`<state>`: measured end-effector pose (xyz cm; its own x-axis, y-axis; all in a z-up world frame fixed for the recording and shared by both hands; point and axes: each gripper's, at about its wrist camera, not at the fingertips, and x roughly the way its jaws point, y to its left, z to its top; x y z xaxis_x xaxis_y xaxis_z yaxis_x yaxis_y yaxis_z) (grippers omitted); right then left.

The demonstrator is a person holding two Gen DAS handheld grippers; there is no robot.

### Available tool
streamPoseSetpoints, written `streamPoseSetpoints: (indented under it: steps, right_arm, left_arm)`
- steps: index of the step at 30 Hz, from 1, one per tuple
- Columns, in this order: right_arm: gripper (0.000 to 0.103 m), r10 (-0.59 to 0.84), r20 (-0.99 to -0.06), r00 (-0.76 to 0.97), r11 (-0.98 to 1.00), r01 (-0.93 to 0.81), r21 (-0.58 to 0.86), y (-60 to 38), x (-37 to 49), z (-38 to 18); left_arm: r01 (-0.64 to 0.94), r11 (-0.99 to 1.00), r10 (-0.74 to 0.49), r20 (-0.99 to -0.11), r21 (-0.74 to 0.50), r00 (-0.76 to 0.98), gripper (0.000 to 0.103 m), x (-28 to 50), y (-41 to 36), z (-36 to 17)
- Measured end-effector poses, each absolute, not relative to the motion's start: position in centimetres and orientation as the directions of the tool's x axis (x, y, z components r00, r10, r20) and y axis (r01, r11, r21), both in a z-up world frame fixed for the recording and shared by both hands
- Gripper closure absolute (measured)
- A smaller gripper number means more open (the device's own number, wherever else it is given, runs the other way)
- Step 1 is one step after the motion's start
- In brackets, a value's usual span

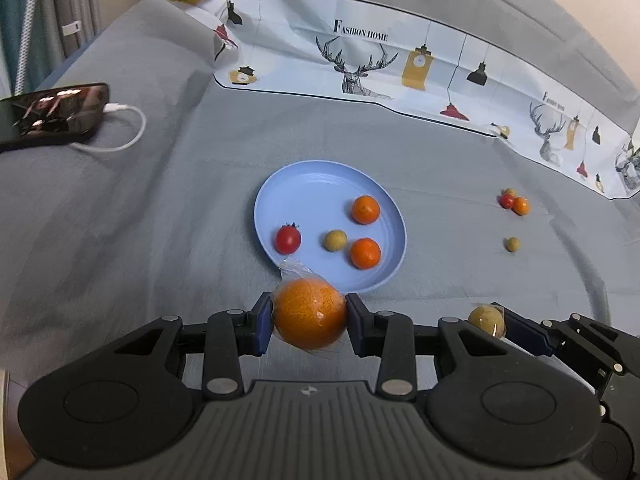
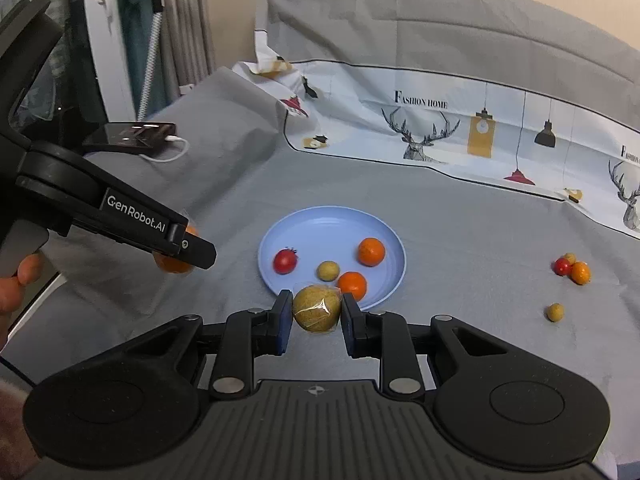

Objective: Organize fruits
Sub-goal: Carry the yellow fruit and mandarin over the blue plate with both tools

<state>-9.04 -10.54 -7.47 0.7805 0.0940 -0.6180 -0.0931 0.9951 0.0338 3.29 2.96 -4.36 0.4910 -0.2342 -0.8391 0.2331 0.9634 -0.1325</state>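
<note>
My left gripper [image 1: 309, 322] is shut on a plastic-wrapped orange [image 1: 310, 312], held just short of the near rim of a blue plate [image 1: 312, 184]. The plate holds a red tomato [image 1: 287, 239], a small tan fruit [image 1: 334, 240] and two small oranges [image 1: 365, 209] [image 1: 364, 253]. My right gripper [image 2: 314, 316] is shut on a plastic-wrapped tan fruit [image 2: 317, 308], also near the plate's [image 2: 320, 220] front rim. The left gripper [image 2: 188, 246] shows at the left in the right wrist view.
To the right on the grey cloth lie a cluster of a tomato, an orange and a tan fruit [image 1: 514, 201] and a lone tan fruit [image 1: 512, 244]. A phone [image 1: 52, 114] with a white cable lies far left. A printed cloth [image 1: 400, 60] lines the back.
</note>
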Motion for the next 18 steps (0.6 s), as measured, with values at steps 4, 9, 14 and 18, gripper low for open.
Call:
streamPoseSetpoints:
  steps: [4, 9, 14, 18]
  right_arm:
    - [0.076, 0.082, -0.63, 0.773, 0.996, -0.076, 0.037, -11.2, -6.3, -8.4]
    - [0.076, 0.074, -0.643, 0.762, 0.997, -0.062, 0.042, -12.0, -2.5, -9.8]
    - [0.076, 0.06, -0.655, 0.753, 0.998, -0.045, 0.04, -13.1, 1.1, -11.2]
    - [0.076, 0.05, -0.668, 0.743, 0.999, -0.04, 0.031, -13.7, 3.6, -12.6]
  left_arm:
    - [0.233, 0.965, -0.222, -0.842, -0.119, 0.491, 0.061, 6.0, 1.7, -5.0]
    - [0.234, 0.968, -0.2, -0.841, -0.09, 0.502, 0.061, 9.8, 0.2, -6.1]
    - [0.233, 0.971, -0.173, -0.851, -0.062, 0.496, 0.061, 13.5, -1.2, -8.0]
    - [0.227, 0.972, -0.158, -0.865, -0.052, 0.476, 0.061, 16.0, -1.8, -9.8]
